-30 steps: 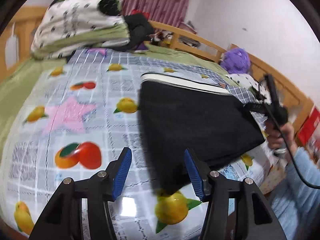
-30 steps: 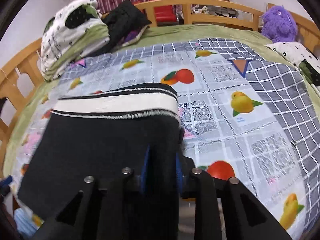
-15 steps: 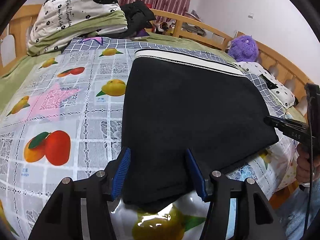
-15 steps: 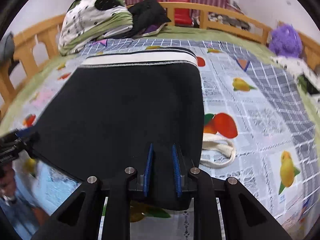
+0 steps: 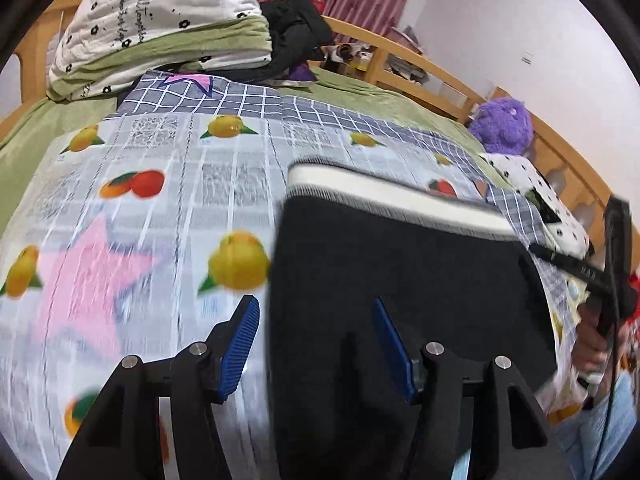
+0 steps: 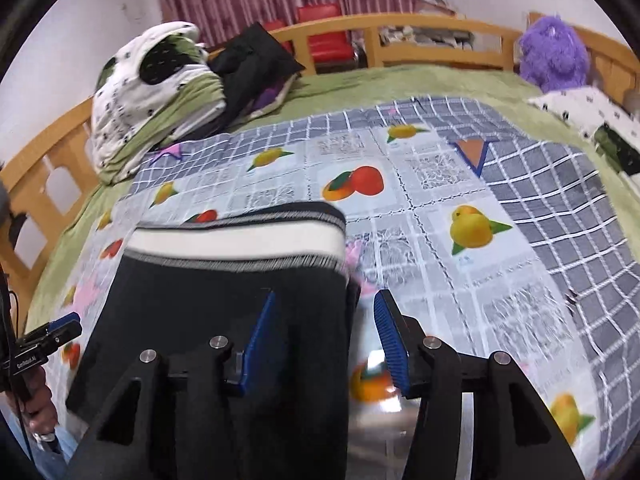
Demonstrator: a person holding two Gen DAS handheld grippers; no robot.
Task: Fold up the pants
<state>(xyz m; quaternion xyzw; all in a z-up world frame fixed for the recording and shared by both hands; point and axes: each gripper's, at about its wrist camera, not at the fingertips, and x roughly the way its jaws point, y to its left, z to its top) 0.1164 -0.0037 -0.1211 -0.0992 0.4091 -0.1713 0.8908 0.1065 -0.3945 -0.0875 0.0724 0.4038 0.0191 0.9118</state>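
Lying folded on the fruit-print sheet (image 6: 440,240) of the bed, the black pants (image 6: 224,320) show their white waistband toward the green-and-white quilt (image 6: 152,92). The right tongs (image 6: 324,340) are opening astride the pants' edge, unclamped; the left tongs (image 5: 316,344) stand apart likewise. No lettering is legible.

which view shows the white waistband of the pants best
The right wrist view. There the waistband runs nearly its full width as a white stripe with dark edging, unobstructed beyond the gripper. The left wrist view also shows the waistband, but slanted, blurrier, and its far end runs toward the other gripper's handle.
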